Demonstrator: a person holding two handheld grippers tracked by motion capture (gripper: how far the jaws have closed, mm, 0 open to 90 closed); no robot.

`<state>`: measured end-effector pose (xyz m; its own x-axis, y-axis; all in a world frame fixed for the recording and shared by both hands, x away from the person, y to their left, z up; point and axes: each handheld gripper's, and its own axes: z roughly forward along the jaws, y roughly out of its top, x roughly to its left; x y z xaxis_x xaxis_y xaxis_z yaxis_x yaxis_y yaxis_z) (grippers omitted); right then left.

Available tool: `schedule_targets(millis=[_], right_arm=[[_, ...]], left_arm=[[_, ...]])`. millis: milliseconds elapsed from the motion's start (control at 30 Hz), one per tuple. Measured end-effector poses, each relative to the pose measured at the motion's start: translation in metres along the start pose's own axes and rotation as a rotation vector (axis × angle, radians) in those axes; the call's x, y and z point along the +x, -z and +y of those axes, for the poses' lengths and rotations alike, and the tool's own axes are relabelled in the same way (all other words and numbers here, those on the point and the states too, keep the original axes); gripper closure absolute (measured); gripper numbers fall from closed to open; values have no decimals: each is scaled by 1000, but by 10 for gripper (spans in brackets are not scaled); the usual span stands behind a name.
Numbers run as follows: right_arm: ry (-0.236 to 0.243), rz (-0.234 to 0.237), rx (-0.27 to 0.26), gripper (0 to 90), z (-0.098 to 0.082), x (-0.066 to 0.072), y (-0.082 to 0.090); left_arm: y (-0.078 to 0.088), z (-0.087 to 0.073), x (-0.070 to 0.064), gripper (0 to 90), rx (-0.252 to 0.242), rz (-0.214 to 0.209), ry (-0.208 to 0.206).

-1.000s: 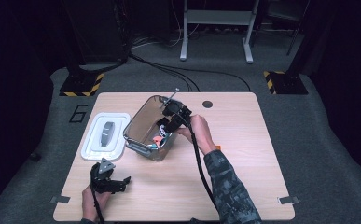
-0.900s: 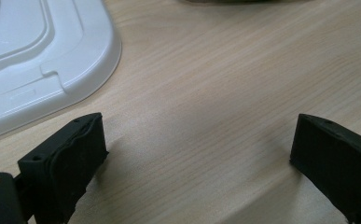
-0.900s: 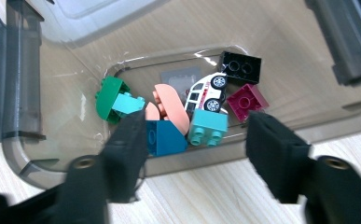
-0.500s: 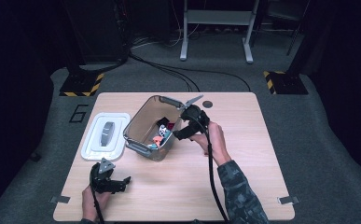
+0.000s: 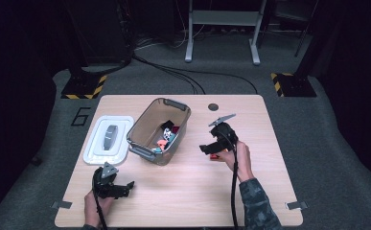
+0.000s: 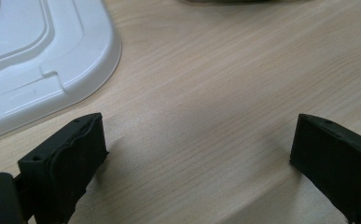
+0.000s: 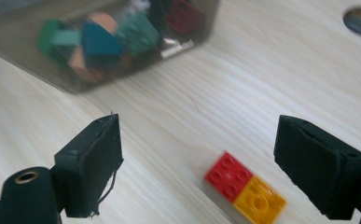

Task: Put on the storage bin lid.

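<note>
While high view hides it, rt gripper view shows red-yellow brick [image 7: 244, 189] w/ studs.

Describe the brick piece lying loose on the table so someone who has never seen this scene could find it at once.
Start at the clear plastic bin in the middle of the wooden table and look to its right, below the open right gripper. There lies the brick piece, a red block joined to a yellow one. Every other brick sits inside the bin.

Wooden table [image 5: 188, 191] under lid [image 5: 108, 140], bin [image 5: 159, 130], red-yellow brick [image 7: 244, 186].
</note>
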<state>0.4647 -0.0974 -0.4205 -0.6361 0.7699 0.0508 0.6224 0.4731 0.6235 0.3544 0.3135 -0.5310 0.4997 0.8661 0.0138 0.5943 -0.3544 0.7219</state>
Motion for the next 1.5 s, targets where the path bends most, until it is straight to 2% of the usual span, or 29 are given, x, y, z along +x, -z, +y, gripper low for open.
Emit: schedule_targets(millis=[33, 100, 200, 233, 267, 367, 467, 500, 567, 600, 667, 800, 900, 1000, 1100, 1300, 1433, 1500], right_arm=[[-25, -22, 16, 152, -10, -7, -5], [-39, -31, 25, 168, -15, -11, -8], [-82, -79, 38, 254, -30, -19, -13], [-133, -104, 48, 290, -39, -27, -16], [-133, -104, 48, 290, -39, -27, -16], [-225, -131, 38, 378, -55, -44, -23], [-248, -134, 45, 422, -59, -47, -26], [-250, -150, 46, 439, -61, -47, -28], [-266, -151, 44, 530, -63, -50, -29], [-266, -151, 44, 530, -63, -50, -29], [-262, -162, 42, 586, -63, -52, -28], [-257, -180, 48, 563, -63, -56, -27], [-261, -144, 24, 493, -61, -58, -24], [-253, -110, 26, 437, -59, -52, -25], [-236, -111, 34, 439, -57, -47, -29], [-240, -140, 61, 479, -60, -47, -36], [-241, -138, 63, 547, -63, -47, -40], [-240, -142, 61, 553, -63, -48, -40]], left_arm=[[0, 0, 0, 32, 1, 1, 0], [0, 0, 0, 32, 0, 0, 0], [0, 0, 0, 32, -1, 1, 0], [0, 0, 0, 32, 0, 1, 0], [0, 0, 0, 32, 0, 1, 0], [0, 0, 0, 31, -1, 1, 0], [0, 0, 0, 32, -1, 2, -2], [0, 0, 0, 32, -2, 2, 0], [0, 0, 0, 32, -3, 2, 0], [0, 0, 0, 32, -2, 2, 0], [0, 0, 0, 32, -3, 2, 0], [0, 0, 0, 32, -2, 2, 0], [0, 0, 0, 32, -1, 0, 0], [0, 0, 0, 32, -3, 2, 0], [0, 0, -1, 32, -4, 2, 2], [0, 0, -1, 33, -3, 2, 2], [0, 0, 0, 33, -4, 2, 2], [0, 0, 0, 33, -3, 3, 1]])
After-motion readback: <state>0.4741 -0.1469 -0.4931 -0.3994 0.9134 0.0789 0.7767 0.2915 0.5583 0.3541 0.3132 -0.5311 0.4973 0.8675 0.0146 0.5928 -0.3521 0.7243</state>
